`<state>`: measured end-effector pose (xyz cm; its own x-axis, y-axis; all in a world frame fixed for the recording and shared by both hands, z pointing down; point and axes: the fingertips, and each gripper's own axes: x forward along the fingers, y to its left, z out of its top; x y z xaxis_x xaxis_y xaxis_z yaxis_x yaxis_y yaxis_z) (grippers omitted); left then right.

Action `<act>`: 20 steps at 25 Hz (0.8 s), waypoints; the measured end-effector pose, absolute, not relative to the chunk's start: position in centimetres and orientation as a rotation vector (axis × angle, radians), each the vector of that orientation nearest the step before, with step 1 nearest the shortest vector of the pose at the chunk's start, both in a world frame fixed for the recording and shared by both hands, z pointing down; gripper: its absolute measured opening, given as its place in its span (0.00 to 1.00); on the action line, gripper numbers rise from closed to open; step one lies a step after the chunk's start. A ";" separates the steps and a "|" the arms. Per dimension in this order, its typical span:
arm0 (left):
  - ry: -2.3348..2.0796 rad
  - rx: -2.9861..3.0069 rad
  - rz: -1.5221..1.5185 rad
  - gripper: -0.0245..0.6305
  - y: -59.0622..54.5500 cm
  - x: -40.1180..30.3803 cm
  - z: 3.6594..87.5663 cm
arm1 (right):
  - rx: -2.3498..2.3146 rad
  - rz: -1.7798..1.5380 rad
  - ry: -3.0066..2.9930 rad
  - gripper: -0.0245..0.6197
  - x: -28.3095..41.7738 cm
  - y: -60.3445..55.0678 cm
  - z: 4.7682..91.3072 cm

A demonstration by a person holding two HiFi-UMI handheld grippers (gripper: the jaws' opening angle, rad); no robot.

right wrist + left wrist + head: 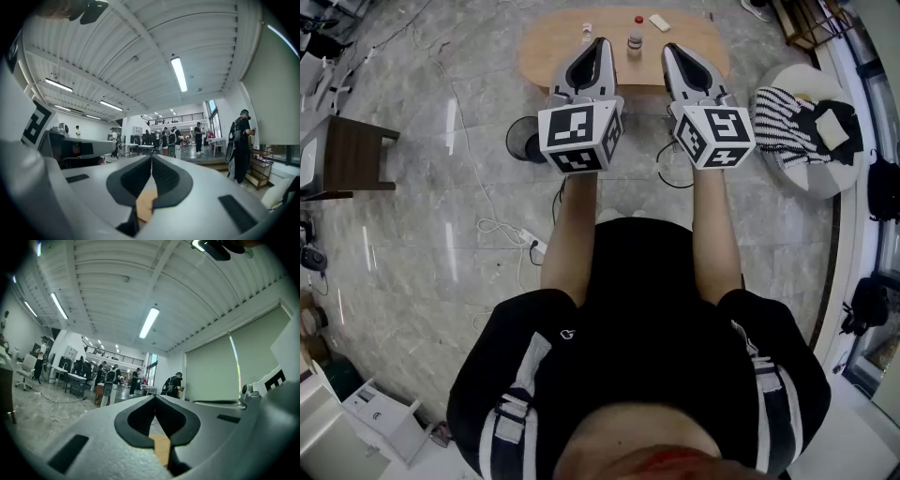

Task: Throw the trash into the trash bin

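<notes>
Head view: a person in a black top holds two grippers out level and side by side above a grey marble floor [441, 234], in the upper middle of the frame. The left gripper [599, 43] and the right gripper [673, 47] both point toward an oval wooden worktop [553, 47] at the top edge.

In each gripper view the fingers [136, 420] are pressed tip to tip, fully closed, with nothing held between them. Only a sliver of the wooden top shows behind the meeting line on the left gripper [154, 398] and the right gripper [151, 155].

The trash sits on the worktop beyond the tips. A small bottle with a red cap [635, 36] stands upright between the two grippers in the frame. A small white piece [659, 22] lies to its upper right, and another small item [587, 32], too small to identify, sits to its left.

A dark round bin [523, 141] stands on the floor below the worktop's lower left edge, just left of the left gripper. At right a white round seat [806, 178] carries a striped cloth [783, 122], and a dark brown side table [352, 155] stands at the left edge. Both gripper views look across an open hall where people [241, 140] stand in the distance
</notes>
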<state>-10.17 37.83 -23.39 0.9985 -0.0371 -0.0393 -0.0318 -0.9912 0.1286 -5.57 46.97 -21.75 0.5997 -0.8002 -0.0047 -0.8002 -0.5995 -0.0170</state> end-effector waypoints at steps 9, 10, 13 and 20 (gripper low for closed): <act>-0.145 2.951 -0.070 0.04 33.8 -11.1 -22.5 | -2.869 0.031 1.186 0.05 -3.9 49.0 -22.2; -0.153 2.930 -0.077 0.04 33.1 -11.3 -22.5 | -2.866 0.035 1.174 0.05 -3.9 49.1 -22.2; -0.181 2.904 -0.108 0.04 31.4 -11.9 -23.0 | -2.886 0.036 1.115 0.06 -3.6 49.7 -22.2; -0.185 2.881 -0.137 0.04 29.7 -12.3 -22.8 | -2.909 0.084 1.035 0.06 -3.6 50.4 -23.2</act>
